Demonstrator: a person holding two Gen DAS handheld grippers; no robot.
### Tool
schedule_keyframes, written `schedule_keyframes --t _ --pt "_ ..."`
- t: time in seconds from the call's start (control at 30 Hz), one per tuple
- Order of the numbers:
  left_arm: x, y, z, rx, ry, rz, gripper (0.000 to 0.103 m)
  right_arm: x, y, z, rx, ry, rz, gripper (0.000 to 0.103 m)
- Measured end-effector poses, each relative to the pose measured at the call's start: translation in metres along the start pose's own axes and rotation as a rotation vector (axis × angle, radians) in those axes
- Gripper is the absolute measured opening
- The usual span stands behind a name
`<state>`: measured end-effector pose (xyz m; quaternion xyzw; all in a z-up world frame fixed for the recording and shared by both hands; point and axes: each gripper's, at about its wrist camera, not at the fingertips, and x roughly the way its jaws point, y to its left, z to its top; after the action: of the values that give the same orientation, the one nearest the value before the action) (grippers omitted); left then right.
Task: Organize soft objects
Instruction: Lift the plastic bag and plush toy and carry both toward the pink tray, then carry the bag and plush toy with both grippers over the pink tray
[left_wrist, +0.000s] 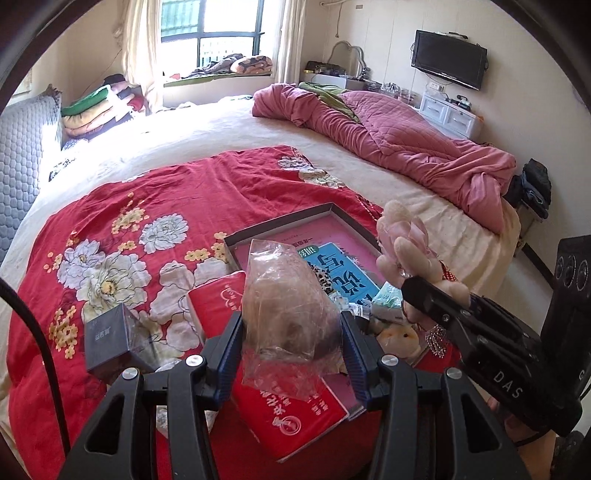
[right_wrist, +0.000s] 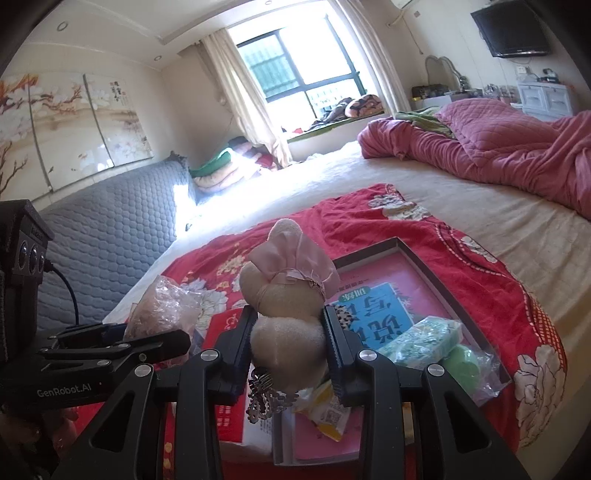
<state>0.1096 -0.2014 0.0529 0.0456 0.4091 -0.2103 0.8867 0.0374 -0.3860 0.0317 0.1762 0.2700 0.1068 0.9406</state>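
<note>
My left gripper (left_wrist: 291, 332) is shut on a clear crinkled plastic bag (left_wrist: 288, 295) with something soft and beige inside, held above the red floral quilt (left_wrist: 147, 206). In the right wrist view the same bag (right_wrist: 162, 306) sticks up from the left gripper (right_wrist: 155, 334) at the lower left. My right gripper (right_wrist: 290, 332) is shut on a beige plush toy in a pink dress (right_wrist: 284, 291), with a silver trinket hanging under it. The left wrist view shows that toy (left_wrist: 406, 240) lifted at the right in the right gripper (left_wrist: 421, 291).
A shallow grey box (left_wrist: 332, 208) on the quilt holds a pink sheet and a blue booklet (right_wrist: 373, 310). Around it lie a red packet (left_wrist: 295, 424), a dark small box (left_wrist: 114, 336), a green tissue pack (right_wrist: 424, 339) and a green ball (right_wrist: 461, 362). A pink duvet (left_wrist: 406, 140) lies at the back right.
</note>
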Motion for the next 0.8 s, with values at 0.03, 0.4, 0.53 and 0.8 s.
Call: schedule_keyframes --t 0.03,0.4,0.53,0.8 --pt "0.005 -0.003 0.003 0.006 0.003 -0.008 0.05 0.0 -0.004 -0.001 0.01 0.002 -0.002 0.036" --pt "0.059 -0.02 0.024 0.048 0.074 0.009 0.05 0.01 -0.021 -0.013 0.068 0.065 -0.016 0.037" --pt "0.077 -0.022 0.025 0.068 0.107 0.018 0.05 0.016 -0.028 -0.017 0.09 0.09 -0.021 0.037" --pt "0.104 -0.024 0.021 0.079 0.161 0.015 0.05 0.026 -0.038 -0.026 0.134 0.135 -0.017 0.037"
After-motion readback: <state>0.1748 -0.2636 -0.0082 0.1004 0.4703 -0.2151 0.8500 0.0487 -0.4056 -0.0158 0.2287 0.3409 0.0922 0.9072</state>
